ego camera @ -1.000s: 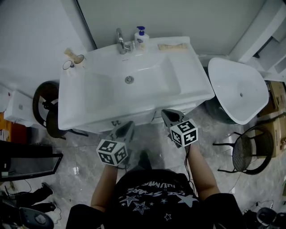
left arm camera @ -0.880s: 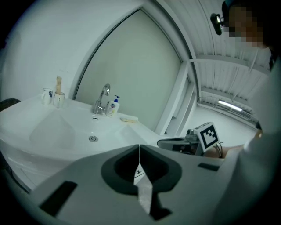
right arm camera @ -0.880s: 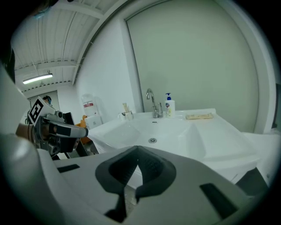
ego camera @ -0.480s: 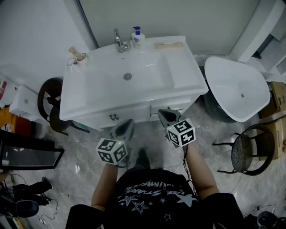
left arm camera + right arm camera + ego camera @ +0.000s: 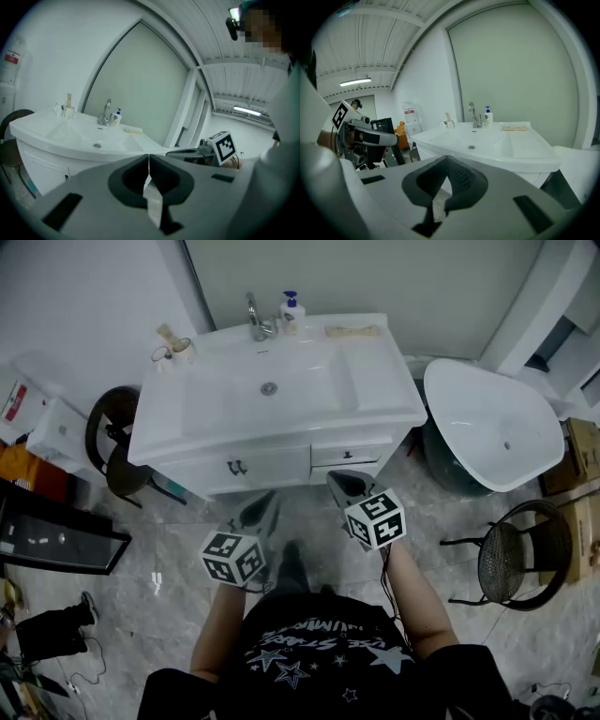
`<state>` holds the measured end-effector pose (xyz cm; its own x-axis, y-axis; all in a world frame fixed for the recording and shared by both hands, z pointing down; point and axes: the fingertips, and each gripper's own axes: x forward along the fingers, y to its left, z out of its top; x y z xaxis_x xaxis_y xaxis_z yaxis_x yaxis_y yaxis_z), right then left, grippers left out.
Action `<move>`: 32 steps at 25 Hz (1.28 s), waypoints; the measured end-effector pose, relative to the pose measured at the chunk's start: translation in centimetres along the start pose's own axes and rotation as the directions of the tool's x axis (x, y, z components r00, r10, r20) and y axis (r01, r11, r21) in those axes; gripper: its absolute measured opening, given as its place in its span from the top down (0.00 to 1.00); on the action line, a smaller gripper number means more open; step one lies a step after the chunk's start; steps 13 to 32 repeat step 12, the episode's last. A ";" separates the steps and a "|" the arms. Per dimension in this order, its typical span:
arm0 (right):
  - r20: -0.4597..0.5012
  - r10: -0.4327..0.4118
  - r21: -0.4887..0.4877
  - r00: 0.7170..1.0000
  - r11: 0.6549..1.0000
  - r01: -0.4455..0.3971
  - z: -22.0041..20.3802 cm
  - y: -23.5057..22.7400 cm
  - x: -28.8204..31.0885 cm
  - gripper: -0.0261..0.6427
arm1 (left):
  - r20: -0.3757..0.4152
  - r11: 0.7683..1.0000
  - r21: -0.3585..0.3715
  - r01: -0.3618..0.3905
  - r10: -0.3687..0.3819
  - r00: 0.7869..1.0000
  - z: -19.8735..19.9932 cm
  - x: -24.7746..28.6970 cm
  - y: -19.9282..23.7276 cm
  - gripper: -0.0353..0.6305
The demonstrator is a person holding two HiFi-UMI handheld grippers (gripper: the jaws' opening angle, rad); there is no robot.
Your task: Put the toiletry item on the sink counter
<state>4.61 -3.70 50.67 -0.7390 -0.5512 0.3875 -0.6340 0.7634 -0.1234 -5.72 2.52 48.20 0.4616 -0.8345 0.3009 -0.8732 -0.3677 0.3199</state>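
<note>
The left hand-held gripper (image 5: pixel 266 505) and the right hand-held gripper (image 5: pixel 339 481) are both shut tight with nothing in them. They hang well back from the front edge of the sink table (image 5: pixel 281 432), and the floor between is bare. The toiletry item is maybe the soap pump bottle (image 5: pixel 292 307); I am not sure. It stands upright at the table's back edge beside the tap (image 5: pixel 255 322), far ahead. The right hand-held gripper is a bit nearer.

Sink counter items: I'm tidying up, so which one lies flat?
The tan strip at the back right; the pump bottle and cup stand upright.
</note>
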 end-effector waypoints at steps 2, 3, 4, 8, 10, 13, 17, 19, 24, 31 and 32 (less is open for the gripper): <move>0.000 0.006 -0.005 1.000 1.000 -0.006 -0.2 0.5 -1.0 0.94 | 0.008 1.000 -0.003 -0.008 0.008 1.000 -0.4 -0.8 -0.9 0.92; 0.001 0.009 -0.009 1.000 1.000 -0.009 -0.4 0.8 -1.4 0.94 | 0.012 1.000 -0.003 -0.012 0.012 1.000 -0.6 -1.3 -1.3 0.92; 0.002 0.012 -0.014 1.000 1.000 -0.012 -0.5 1.1 -1.9 0.94 | 0.016 1.000 -0.001 -0.015 0.015 1.000 -0.8 -1.7 -1.8 0.92; 0.022 0.017 -0.031 1.000 0.999 -0.017 -1.0 2.4 -3.7 0.94 | 0.030 1.000 0.008 -0.029 0.029 0.999 -1.7 -3.3 -3.4 0.92; 0.027 0.020 -0.035 0.999 0.999 -0.019 -1.4 3.0 -4.5 0.94 | 0.035 0.999 0.010 -0.034 0.034 0.999 -2.2 -3.9 -4.1 0.92; 0.028 0.023 -0.038 0.999 0.999 -0.022 -1.9 3.4 -5.3 0.94 | 0.039 0.999 0.013 -0.039 0.039 0.998 -2.6 -4.4 -4.8 0.92; 0.028 0.023 -0.038 0.999 0.999 -0.022 -1.9 3.4 -5.3 0.94 | 0.039 0.999 0.013 -0.039 0.039 0.998 -2.6 -4.4 -4.8 0.92; 0.028 0.023 -0.038 0.999 0.999 -0.022 -1.9 3.4 -5.3 0.94 | 0.039 0.999 0.013 -0.039 0.039 0.998 -2.6 -4.4 -4.8 0.92; 0.028 0.023 -0.038 0.999 0.999 -0.022 -1.9 3.4 -5.3 0.94 | 0.039 0.999 0.013 -0.039 0.039 0.998 -2.6 -4.4 -4.8 0.92; 0.028 0.023 -0.038 0.999 0.999 -0.022 -1.9 3.4 -5.3 0.94 | 0.039 0.999 0.013 -0.039 0.039 0.998 -2.6 -4.4 -4.8 0.92; 0.028 0.023 -0.038 0.999 0.999 -0.022 -1.9 3.4 -5.3 0.94 | 0.039 0.999 0.013 -0.039 0.039 0.998 -2.6 -4.4 -4.8 0.92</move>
